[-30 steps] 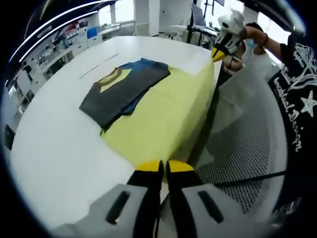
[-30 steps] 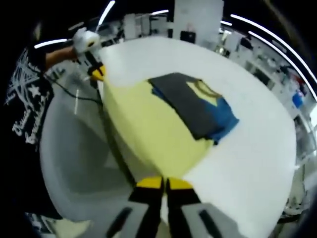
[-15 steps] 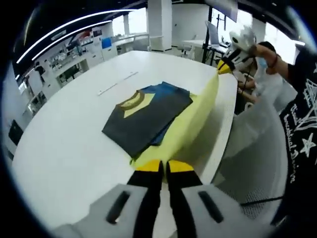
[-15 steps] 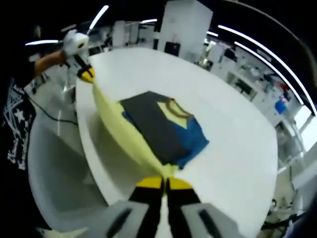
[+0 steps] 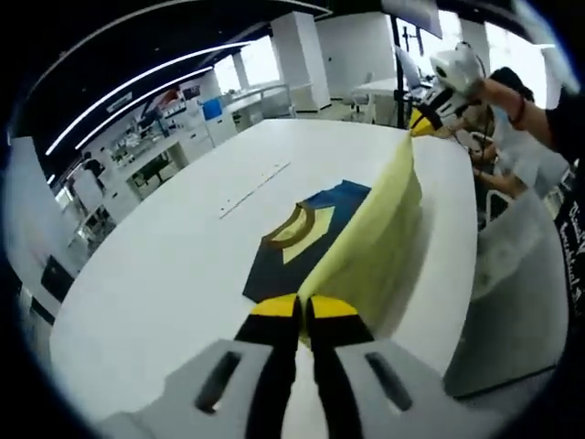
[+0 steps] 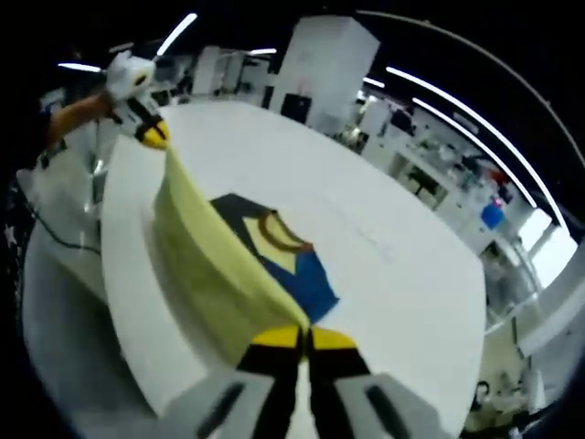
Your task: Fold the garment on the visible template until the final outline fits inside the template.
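Garment [image 5: 309, 229] lies flat on the white bench [image 5: 155, 302], ahead of both claws and partly hidden behind the raised yellow sheet. Largest in both views is that bench, a smooth oval top with a rounded rim; its far edge runs off into a blurred room of shelves and ceiling light strips. Next comes the sheet [image 5: 370, 251], a thin, limp, pale yellow cloth or template lifted off the bench along one edge and stretched as a sagging band between the two claws. In the right gripper view the sheet [image 6: 206, 265] stands like a low wall to the left of the claw, covering the near part of the garment [image 6: 288, 261]. What shows of the garment is a dark panel, a blue part, and a yellow wedge under a brown curved neckband; how it is folded cannot be made out. The left claw [image 5: 303, 308] has its yellow-tipped jaws pressed together on one sheet corner; it also shows far off at upper left in the right gripper view [image 6: 152, 137], held by a hand. The right claw [image 6: 303, 338] is likewise clamped on the other corner, and shows at upper right in the left gripper view [image 5: 424, 121]. Whether the sheet's lower edge touches the bench is unclear.
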Demonstrator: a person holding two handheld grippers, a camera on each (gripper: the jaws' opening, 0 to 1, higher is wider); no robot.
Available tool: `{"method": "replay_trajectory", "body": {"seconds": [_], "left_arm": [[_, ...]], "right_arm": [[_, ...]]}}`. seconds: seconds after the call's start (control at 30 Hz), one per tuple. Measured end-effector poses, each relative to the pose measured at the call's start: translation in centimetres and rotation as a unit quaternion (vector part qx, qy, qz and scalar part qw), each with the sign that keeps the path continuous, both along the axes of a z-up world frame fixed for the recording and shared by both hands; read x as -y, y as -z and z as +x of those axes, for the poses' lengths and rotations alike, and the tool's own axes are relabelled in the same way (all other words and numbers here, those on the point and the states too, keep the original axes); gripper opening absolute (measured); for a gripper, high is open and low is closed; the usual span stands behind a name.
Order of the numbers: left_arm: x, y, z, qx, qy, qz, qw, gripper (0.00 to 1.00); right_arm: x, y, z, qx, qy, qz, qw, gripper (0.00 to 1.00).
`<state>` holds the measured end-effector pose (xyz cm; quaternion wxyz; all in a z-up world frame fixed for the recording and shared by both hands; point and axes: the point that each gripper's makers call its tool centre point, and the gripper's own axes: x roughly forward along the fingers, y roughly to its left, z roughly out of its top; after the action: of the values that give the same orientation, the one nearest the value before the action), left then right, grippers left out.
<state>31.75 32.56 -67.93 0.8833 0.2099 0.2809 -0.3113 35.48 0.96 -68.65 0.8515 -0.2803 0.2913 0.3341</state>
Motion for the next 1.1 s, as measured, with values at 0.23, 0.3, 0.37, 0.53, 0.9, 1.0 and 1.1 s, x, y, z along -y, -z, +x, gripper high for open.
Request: {"method": "replay_trajectory", "body": {"seconds": [0.23,0.3,0.37,0.53,0.9,1.0,1.1], "left_arm": [[-0.7,-0.5,3.4,0.025,-0.023,-0.007,0.9994,0.0],[-0.7,-0.6,4.6,0.031,-0.028,-0.012,0.9991,0.0],[-0.9,-0.4,5.8,0.032,-0.031,-0.013,0.9989,0.0],[-1.0,0.6,7.7,0.027,-0.042,-0.01,0.9987,0.0],[-1.9,4.8,12.6,0.04,-0.083,-0.015,0.9956,0.01],[-2.2,6.3,13.3,0.029,-0.095,-0.024,0.9948,0.01],[-2.3,7.7,14.0,0.014,-0.101,-0.033,0.9942,0.01]], "right_arm": [[-0.6,-0.8,3.6,0.036,0.0,-0.011,0.9993,0.0],[-0.6,-0.8,4.7,0.043,0.004,-0.021,0.9988,0.0],[-0.8,-0.6,5.6,0.045,0.009,-0.02,0.9987,0.0],[-1.1,0.3,7.3,0.051,0.011,-0.036,0.998,0.0],[-1.0,3.9,12.2,0.051,0.022,-0.072,0.9959,0.0],[-1.0,5.6,12.7,0.033,0.026,-0.076,0.9962,0.0],[-1.1,7.6,13.6,0.015,0.032,-0.075,0.9965,0.0]]}}
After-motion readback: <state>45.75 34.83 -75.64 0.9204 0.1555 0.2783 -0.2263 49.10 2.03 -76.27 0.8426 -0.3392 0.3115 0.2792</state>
